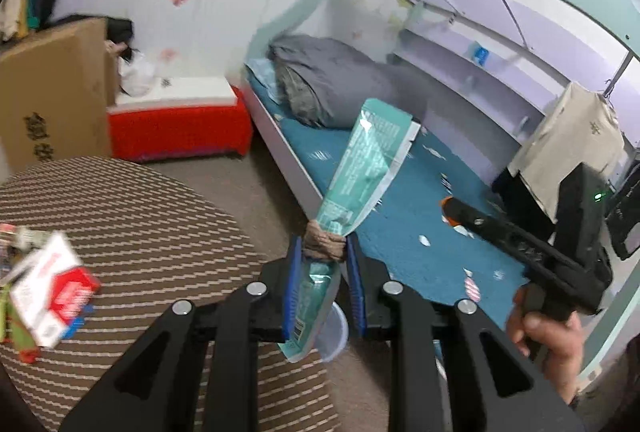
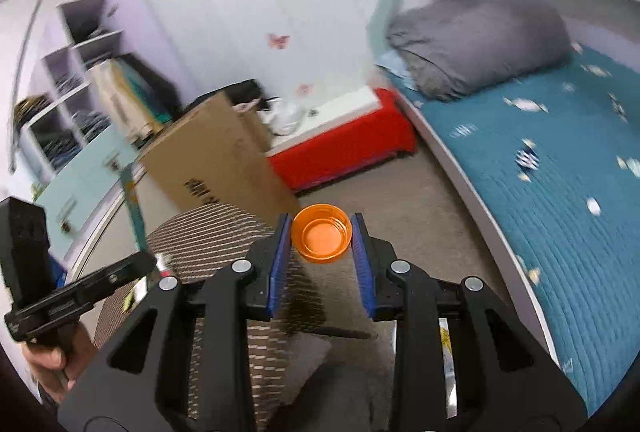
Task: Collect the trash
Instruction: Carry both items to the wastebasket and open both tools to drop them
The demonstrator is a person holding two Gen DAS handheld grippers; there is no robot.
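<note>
Left wrist view: the left gripper (image 1: 324, 264) is holding a teal wrapper (image 1: 360, 176), its jaws nearly closed on the wrapper's bunched middle together with a brownish wad (image 1: 325, 246) of something I cannot identify. The wrapper is fanning upward past the jaws and hanging down below them, so it is looking light, soft and crinkly; pinching it at the gathered waist, as here, is probably keeping it from slipping out. Left of the gripper, more litter is lying on the striped round bench (image 1: 160, 232), including a red and white box (image 1: 52, 292), likely light but stiffer, best taken across its flat faces. Beyond the gripper a bed (image 1: 360, 152) with a grey bundle is stretching back.

In the right wrist view, the right gripper (image 2: 322, 240) is clasping a small orange cap (image 2: 322, 238) by its rim, jaws partly open at the cap's width. It is rigid and smooth, so it could slide out under a loose hold.
</note>
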